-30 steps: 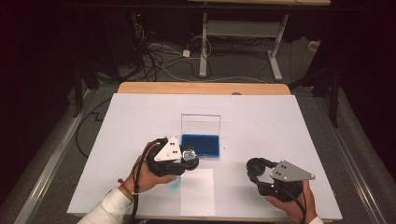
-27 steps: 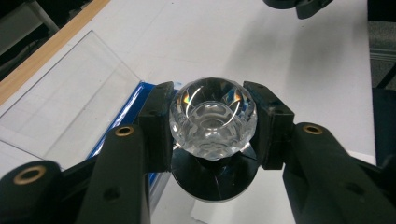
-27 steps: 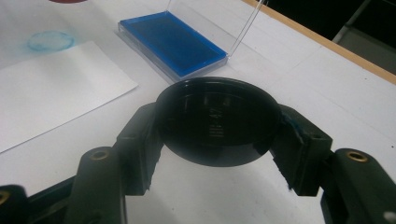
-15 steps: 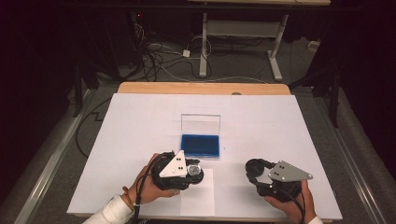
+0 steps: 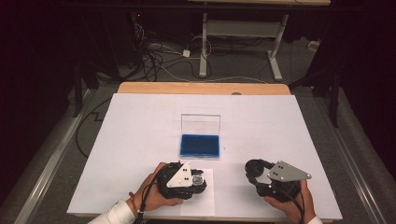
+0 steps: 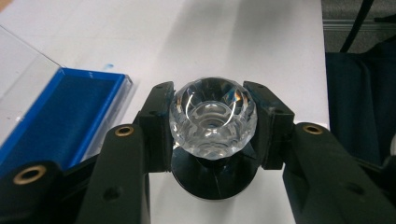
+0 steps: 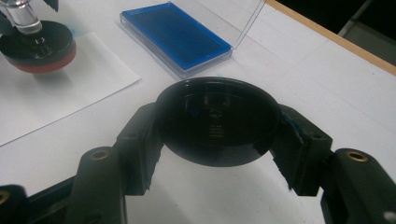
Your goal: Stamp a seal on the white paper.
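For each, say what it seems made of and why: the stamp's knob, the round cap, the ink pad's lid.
Stamp's knob: clear faceted plastic or glass; it glints.
Round cap: glossy black plastic, probably; it mirrors faintly.
Ink pad's lid: thin clear plastic; the table shows through.

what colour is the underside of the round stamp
Red on the round black stamp with the clear knob, best in the right gripper view.

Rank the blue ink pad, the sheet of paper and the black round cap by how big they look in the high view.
1. Sheet of paper, though partly covered.
2. Blue ink pad; close to the paper, so this order is unsure.
3. Black round cap, clearly smallest, held in the right gripper.
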### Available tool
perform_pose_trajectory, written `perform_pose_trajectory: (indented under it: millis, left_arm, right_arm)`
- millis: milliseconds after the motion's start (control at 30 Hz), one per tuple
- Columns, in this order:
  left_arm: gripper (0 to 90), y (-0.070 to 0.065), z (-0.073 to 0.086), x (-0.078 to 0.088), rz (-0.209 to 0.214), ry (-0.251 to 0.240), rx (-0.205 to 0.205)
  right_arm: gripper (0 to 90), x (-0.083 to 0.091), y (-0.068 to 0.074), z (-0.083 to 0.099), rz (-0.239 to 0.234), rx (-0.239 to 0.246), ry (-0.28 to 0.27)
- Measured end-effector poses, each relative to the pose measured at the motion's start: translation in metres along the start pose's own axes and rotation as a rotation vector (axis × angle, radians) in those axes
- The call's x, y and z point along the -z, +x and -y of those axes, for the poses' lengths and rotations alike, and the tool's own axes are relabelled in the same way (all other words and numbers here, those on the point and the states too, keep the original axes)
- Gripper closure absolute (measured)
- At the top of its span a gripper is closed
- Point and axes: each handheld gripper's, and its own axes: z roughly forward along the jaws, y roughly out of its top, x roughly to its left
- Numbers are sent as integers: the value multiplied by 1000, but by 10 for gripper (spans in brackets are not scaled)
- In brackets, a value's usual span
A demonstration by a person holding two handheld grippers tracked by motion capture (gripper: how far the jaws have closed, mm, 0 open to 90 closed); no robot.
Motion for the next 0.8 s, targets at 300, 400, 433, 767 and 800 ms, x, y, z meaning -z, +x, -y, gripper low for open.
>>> perform_pose_trajectory:
  millis: [300,400,433,767,800]
  left_arm:
    - [543,-2,6,-4,21,17,10]
    - [543,-3,7,-6,22,23,4]
    - [543,-3,7,-7,25,28,4]
    - [543,-2,13,-12,26,49,-1]
    - [543,-2,13,-12,27,45,2]
  right_arm:
    - [386,0,0,0,-1,1,1]
    - [385,0,0,0,-1,5,3]
    - [386,0,0,0,-1,6,2]
    - [385,-1,1,0,-2,4,6]
    - [385,-1,1,0,-3,2,7]
